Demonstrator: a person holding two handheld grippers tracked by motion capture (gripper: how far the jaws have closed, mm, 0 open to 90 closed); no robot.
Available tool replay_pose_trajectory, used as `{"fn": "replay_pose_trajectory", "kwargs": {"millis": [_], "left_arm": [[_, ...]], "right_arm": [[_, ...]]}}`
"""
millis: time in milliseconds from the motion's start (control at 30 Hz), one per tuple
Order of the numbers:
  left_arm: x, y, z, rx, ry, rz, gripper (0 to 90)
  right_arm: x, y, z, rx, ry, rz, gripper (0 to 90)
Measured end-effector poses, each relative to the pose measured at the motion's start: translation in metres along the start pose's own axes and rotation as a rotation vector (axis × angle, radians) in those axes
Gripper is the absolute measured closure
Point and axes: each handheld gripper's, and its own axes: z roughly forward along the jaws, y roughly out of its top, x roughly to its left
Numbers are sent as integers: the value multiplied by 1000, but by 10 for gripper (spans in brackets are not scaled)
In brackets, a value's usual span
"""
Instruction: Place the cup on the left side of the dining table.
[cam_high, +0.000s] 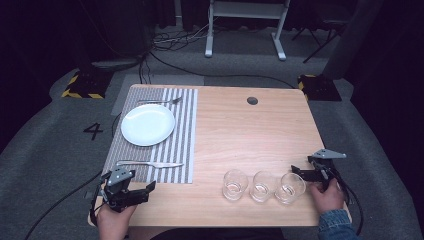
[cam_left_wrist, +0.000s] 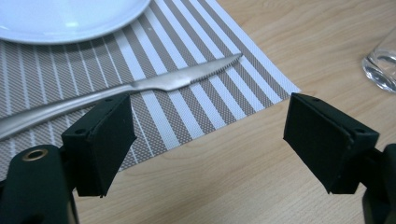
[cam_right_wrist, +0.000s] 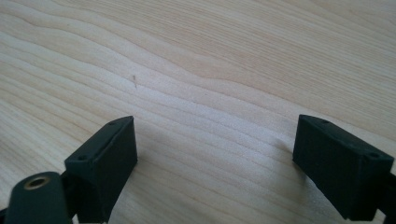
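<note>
Wooden bench (cam_high: 250, 130): right tongs (cam_high: 300, 172) wide, just right of nearest glass (cam_high: 291, 187); left tongs (cam_high: 137, 192) wide, knife (cam_high: 150, 163) ahead, lying crosswise

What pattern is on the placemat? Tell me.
Grey and white stripes on the placemat, seen best in the left gripper view.

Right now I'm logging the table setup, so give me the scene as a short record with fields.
surface: wooden table
placemat: striped, table's left part
plate: white, empty, on placemat
fork: beyond the plate
knife: nearer side of the plate
glasses: three in a row near the front edge
left gripper: open, holding nothing, near the knife
right gripper: open, holding nothing, beside the rightmost glass
</note>
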Motion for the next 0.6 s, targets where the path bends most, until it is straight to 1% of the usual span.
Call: {"fn": "replay_pose_trajectory", "kwargs": {"millis": [67,100,133,167,233,267,300,333,367,400,433,533,600], "left_arm": [[0,3,-3,-9,-3,0,166],[-1,6,-6,-25,-6,-1,166],[-4,10,-11,-60,-12,-4,166],[-4,10,-11,-60,-12,-4,166],[-8,15,-18,-104,-34,-12,166],[-9,17,-19,-125,-39,-16,167],[-10,18,-22,-141,-40,-16,167],[-10,18,-22,-141,-40,-16,167],[-10,21,-27,-176,-51,-29,167],[-10,21,-27,-176,-51,-29,167],[-9,23,-32,-204,-42,-37,167],[-8,25,-39,-218,8,-22,167],[-8,25,-41,-217,16,-16,167]], "right_arm": [[0,0,0,0,0,0,137],[0,0,0,0,0,0,137],[0,0,0,0,0,0,137],[0,0,0,0,0,0,137],[0,0,0,0,0,0,137],[0,0,0,0,0,0,137],[0,0,0,0,0,0,137],[0,0,0,0,0,0,137],[0,0,0,0,0,0,137],[0,0,0,0,0,0,137],[0,0,0,0,0,0,137],[0,0,0,0,0,0,137],[0,0,0,0,0,0,137]]}}
